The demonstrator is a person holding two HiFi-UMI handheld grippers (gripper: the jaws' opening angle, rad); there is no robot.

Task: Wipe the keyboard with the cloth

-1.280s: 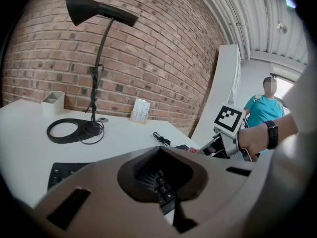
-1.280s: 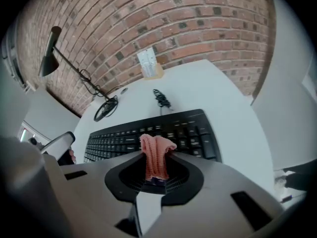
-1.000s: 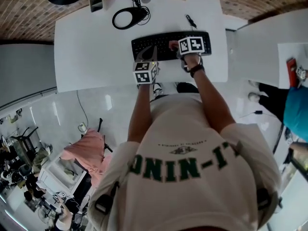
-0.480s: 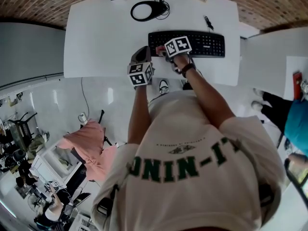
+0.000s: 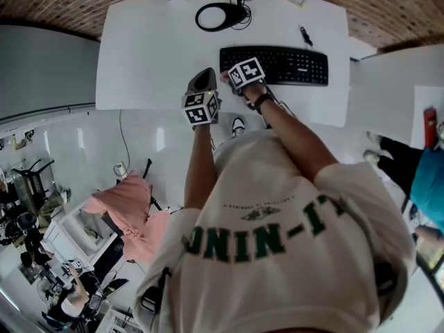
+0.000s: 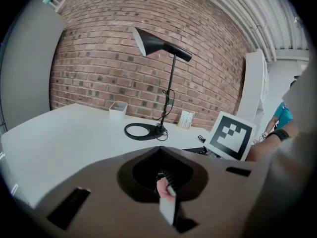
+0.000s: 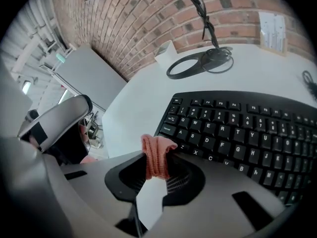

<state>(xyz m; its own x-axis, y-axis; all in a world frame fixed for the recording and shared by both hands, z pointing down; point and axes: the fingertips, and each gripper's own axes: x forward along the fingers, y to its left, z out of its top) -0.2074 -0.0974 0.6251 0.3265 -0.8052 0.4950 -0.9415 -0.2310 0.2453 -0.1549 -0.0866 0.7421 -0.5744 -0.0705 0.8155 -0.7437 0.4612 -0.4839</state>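
Keyboard [image 5: 284, 64] on desk [image 5: 152, 61], lamp base [image 5: 218, 16] behind, cloth [image 7: 156, 155] at its left end

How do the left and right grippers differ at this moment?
The right gripper is shut on the pink cloth at the left end of the keyboard. The left gripper hangs by the near edge of the desk, off the keyboard, its pinkish jaw content unclear. Both carry marker cubes.

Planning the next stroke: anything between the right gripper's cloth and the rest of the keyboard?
Nothing visible. The right gripper holds the cloth at the left end of the keyboard, and the keys to its right lie bare. The lamp base stands behind the keyboard, off the path.
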